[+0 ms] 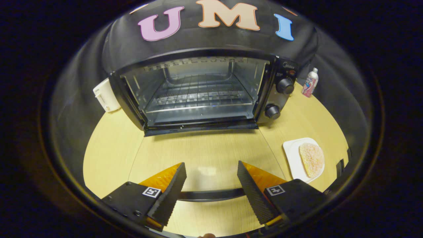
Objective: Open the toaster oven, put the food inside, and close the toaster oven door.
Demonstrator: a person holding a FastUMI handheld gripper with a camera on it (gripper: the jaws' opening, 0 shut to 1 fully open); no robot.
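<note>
The black toaster oven (198, 92) stands on the wooden table with its cavity and wire rack (198, 94) exposed. Its glass door (205, 152) hangs fully down, lying flat toward me, and the table shows through it. The door's dark handle bar (211, 195) runs crosswise between my fingers, near their bases. My gripper (210, 163) is open above the door glass, with nothing pressed between the fingers. The food, a breaded piece (311, 159), lies on a white plate (292, 150) to the right of my right finger.
Two black knobs (285, 86) sit on the oven's right panel. A white appliance (106, 95) stands against the oven's left side. A small bottle (310, 82) stands at the back right. Bare wooden table (109, 148) lies left of the door.
</note>
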